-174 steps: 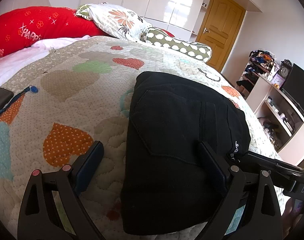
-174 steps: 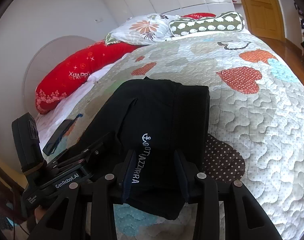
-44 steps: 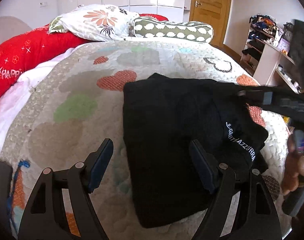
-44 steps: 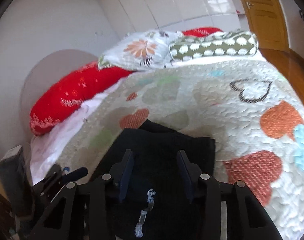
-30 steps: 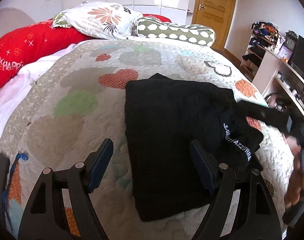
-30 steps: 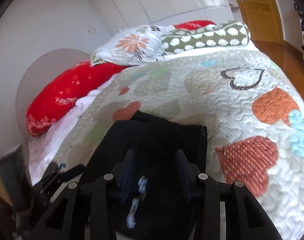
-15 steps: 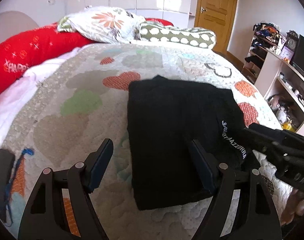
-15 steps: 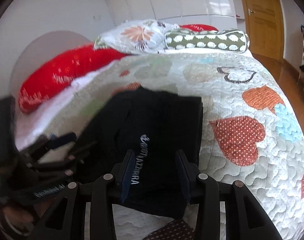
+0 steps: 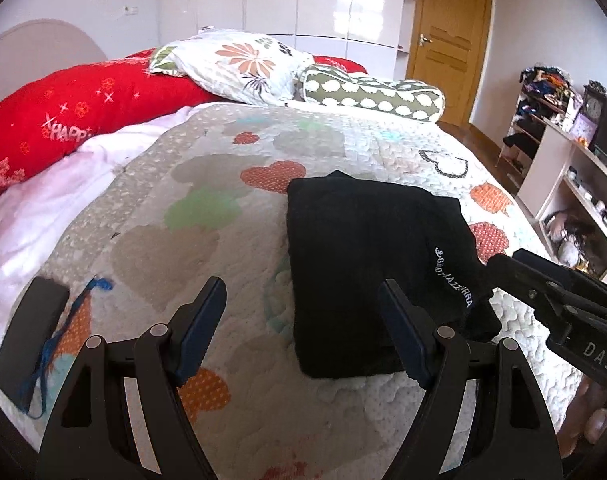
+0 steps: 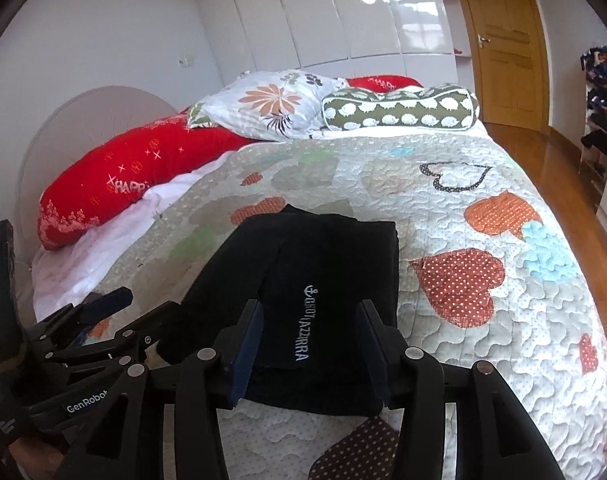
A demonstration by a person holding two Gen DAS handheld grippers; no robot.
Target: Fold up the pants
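The black pants (image 9: 367,256) lie folded into a compact rectangle on the heart-patterned quilt (image 9: 191,216), white lettering on the near right edge; they also show in the right wrist view (image 10: 315,280). My left gripper (image 9: 303,320) is open and empty, held above the quilt at the pants' near left edge. My right gripper (image 10: 309,346) is open and empty, its fingers on either side of the lettered near edge, raised a little above it. The right gripper's body (image 9: 559,296) shows at the right of the left wrist view.
Red (image 9: 63,120), floral (image 9: 239,64) and green dotted (image 9: 375,96) pillows lie at the head of the bed. A dark phone with a blue cord (image 9: 31,332) lies at the quilt's left edge. Shelves with clutter (image 9: 563,152) stand on the right, a wooden door (image 10: 503,40) behind.
Both grippers have pulled back and lifted away from the folded pants, which now lie still on the quilt. The right gripper, earlier over the fabric, now hovers at its near edge.
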